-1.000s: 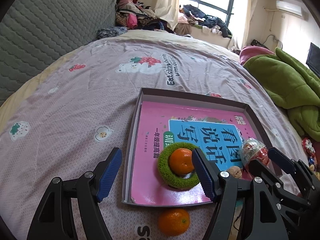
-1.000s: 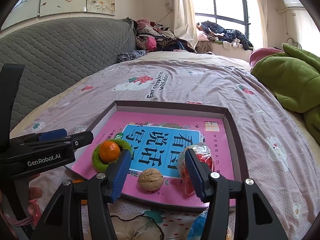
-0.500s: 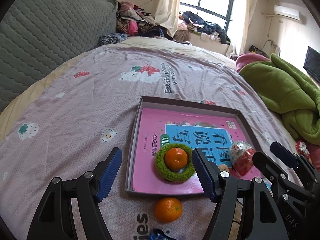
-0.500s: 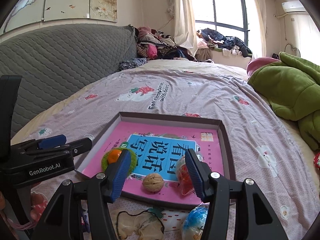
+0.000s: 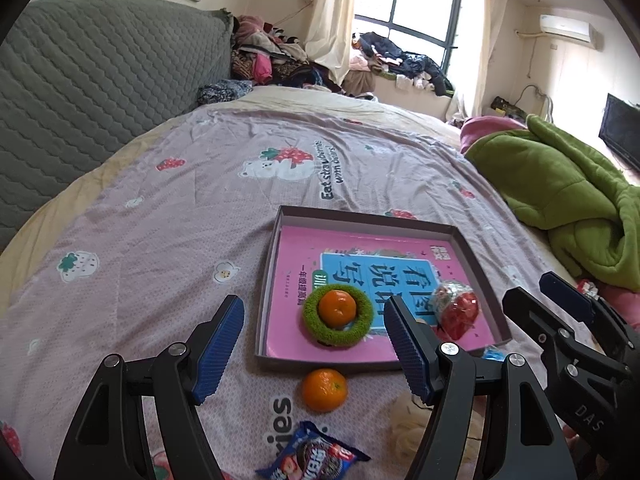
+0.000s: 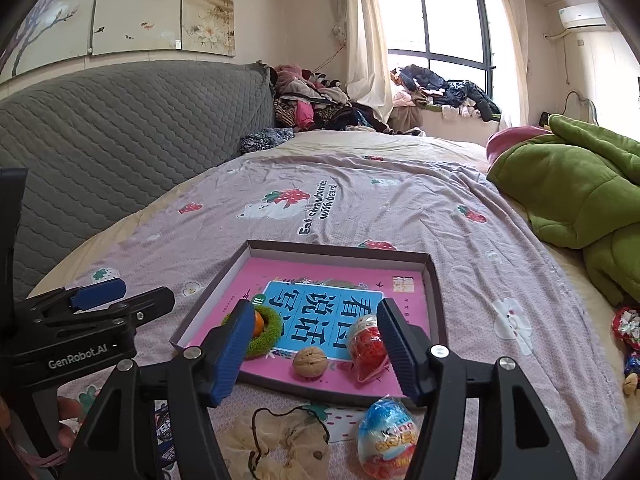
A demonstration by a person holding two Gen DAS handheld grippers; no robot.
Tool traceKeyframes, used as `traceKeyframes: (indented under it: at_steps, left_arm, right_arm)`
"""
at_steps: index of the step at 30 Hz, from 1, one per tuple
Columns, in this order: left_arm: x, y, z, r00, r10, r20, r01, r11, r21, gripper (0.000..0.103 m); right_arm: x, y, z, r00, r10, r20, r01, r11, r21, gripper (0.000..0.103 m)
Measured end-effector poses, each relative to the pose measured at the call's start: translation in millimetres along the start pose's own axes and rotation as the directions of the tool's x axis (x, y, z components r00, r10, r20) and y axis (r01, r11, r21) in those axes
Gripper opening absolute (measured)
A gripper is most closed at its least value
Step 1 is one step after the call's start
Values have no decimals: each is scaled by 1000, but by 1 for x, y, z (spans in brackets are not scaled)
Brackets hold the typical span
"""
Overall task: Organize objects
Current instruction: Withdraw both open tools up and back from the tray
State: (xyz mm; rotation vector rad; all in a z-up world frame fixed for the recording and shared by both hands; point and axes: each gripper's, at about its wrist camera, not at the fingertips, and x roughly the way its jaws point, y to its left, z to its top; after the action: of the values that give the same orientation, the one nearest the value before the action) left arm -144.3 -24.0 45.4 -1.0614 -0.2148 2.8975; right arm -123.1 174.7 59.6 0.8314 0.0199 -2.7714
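Round glossy tangerine [image 5: 324, 389] on quilted bedspread [image 5: 160, 240] — fuzzy green ring [image 5: 338, 316]

Tray on the bed ahead of me, loose things nearer.

A book [image 6: 320, 300] lies in the tray [image 6: 436, 300] on the bed [image 5: 160, 220]. On the book, a ring [image 5: 338, 330] holds one orange [image 5: 337, 308] at my left; a walnut [image 6: 310, 363] sits right of it, and a wrapped egg [image 6: 366, 346] further right. Before the tray lie another orange [image 5: 325, 389], a snack packet [image 5: 316, 458], a pouch [image 6: 280, 440] and a second egg [image 6: 386, 436].
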Motion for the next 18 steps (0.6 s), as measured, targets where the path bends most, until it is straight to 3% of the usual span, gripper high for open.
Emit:
traceKeyframes:
  at_steps: [18]
  left_arm:
    - [-54,-3,-3,999,-19,29,19,1000,15,74]
  right_arm:
    - [-56,11,10,999,-9,49,9,1000,3,68]
